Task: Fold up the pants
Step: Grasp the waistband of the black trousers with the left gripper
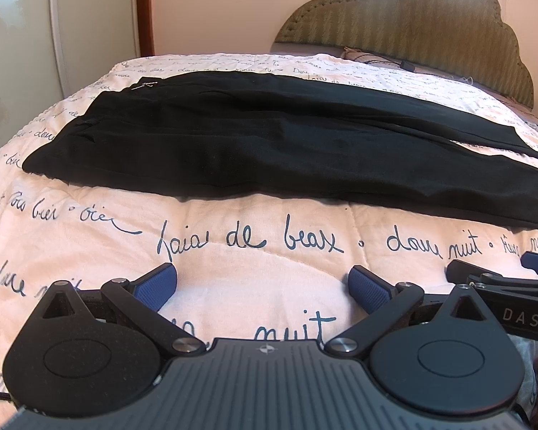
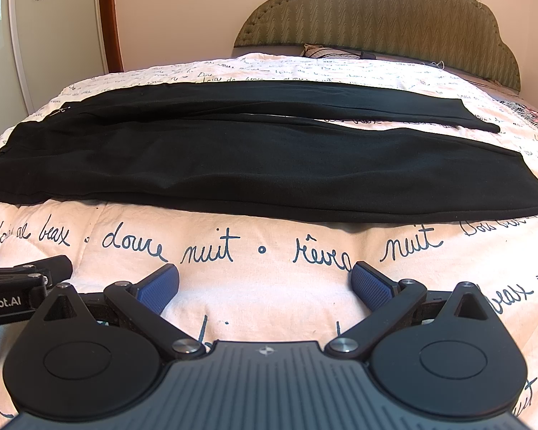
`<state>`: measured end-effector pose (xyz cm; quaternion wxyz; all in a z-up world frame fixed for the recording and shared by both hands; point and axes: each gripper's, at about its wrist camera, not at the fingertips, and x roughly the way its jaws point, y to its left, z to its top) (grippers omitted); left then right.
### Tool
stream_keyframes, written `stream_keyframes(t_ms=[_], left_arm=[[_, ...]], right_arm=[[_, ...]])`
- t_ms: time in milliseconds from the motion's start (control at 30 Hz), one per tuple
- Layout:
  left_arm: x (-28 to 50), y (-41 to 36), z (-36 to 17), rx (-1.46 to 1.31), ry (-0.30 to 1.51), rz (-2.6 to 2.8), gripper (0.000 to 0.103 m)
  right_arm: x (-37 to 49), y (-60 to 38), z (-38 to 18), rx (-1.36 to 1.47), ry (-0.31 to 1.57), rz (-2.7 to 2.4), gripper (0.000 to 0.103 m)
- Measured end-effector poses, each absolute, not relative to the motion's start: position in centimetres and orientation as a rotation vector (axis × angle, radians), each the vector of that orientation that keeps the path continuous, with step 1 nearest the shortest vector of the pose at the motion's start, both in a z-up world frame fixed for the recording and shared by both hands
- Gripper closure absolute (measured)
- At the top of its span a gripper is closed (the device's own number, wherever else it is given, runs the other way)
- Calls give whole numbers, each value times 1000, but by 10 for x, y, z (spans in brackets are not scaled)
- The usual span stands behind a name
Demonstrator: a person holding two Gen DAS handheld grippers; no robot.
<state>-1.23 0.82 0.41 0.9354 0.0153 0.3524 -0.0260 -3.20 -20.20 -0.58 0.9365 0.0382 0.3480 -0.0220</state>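
Black pants point(image 1: 254, 143) lie flat across the bed, waist at the left and both legs running right; the right wrist view shows the pants point(image 2: 233, 168) with a narrow gap between the two legs at the right. My left gripper point(image 1: 262, 286) hovers open over the quilt, short of the pants' near edge, nothing between its blue pads point(image 1: 157, 286). My right gripper point(image 2: 265, 286) is open too, beside the left one, also short of the near leg. Each gripper shows at the edge of the other's view.
A pale quilt point(image 1: 254, 229) printed with dark handwriting covers the bed. An olive padded headboard point(image 1: 405, 32) stands at the back right, with a pillow and a dark cable at its foot. A wardrobe door and wooden frame point(image 1: 145, 7) stand at the back left.
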Motion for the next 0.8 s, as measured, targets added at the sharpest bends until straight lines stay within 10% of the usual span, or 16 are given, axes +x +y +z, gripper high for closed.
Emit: stream_keyframes(t_ms=[433,800], left_arm=[[93,177,120,-248,541,-191,0],[321,294,50,-638,781,-190,1]], right_arm=[[33,-265,110,285,637,347,0],[172,-258,117,392,721,491,0]])
